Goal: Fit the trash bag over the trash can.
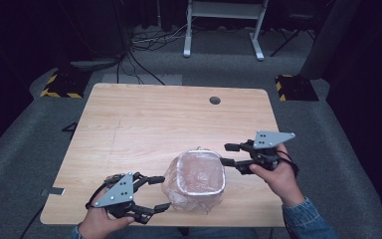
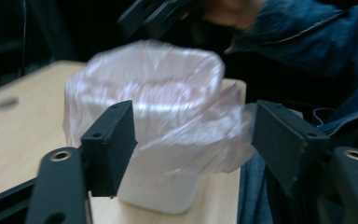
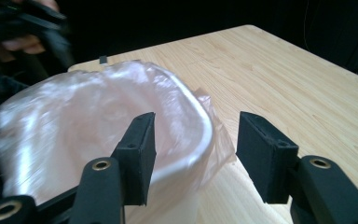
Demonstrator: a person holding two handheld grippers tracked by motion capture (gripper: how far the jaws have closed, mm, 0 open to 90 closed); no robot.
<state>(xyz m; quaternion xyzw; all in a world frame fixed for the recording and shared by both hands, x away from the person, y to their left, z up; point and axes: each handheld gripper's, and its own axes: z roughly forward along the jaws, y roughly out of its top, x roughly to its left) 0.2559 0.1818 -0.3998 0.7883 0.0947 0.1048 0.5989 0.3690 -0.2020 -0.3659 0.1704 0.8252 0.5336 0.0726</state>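
Grippers [image 1: 234, 155] apart, lined bin [image 1: 200, 180] upright

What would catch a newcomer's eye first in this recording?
A white bin lined with a thin, pinkish plastic bag stands near the front edge of the wooden table. The left tongs and the right tongs flank it, both open, gripping nothing.

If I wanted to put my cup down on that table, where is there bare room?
The far half of the table, between the lined bin and the dark round hole, is bare wood, and so is the left side. The near edge is crowded: the left gripper and right gripper, both open, flank the bin.
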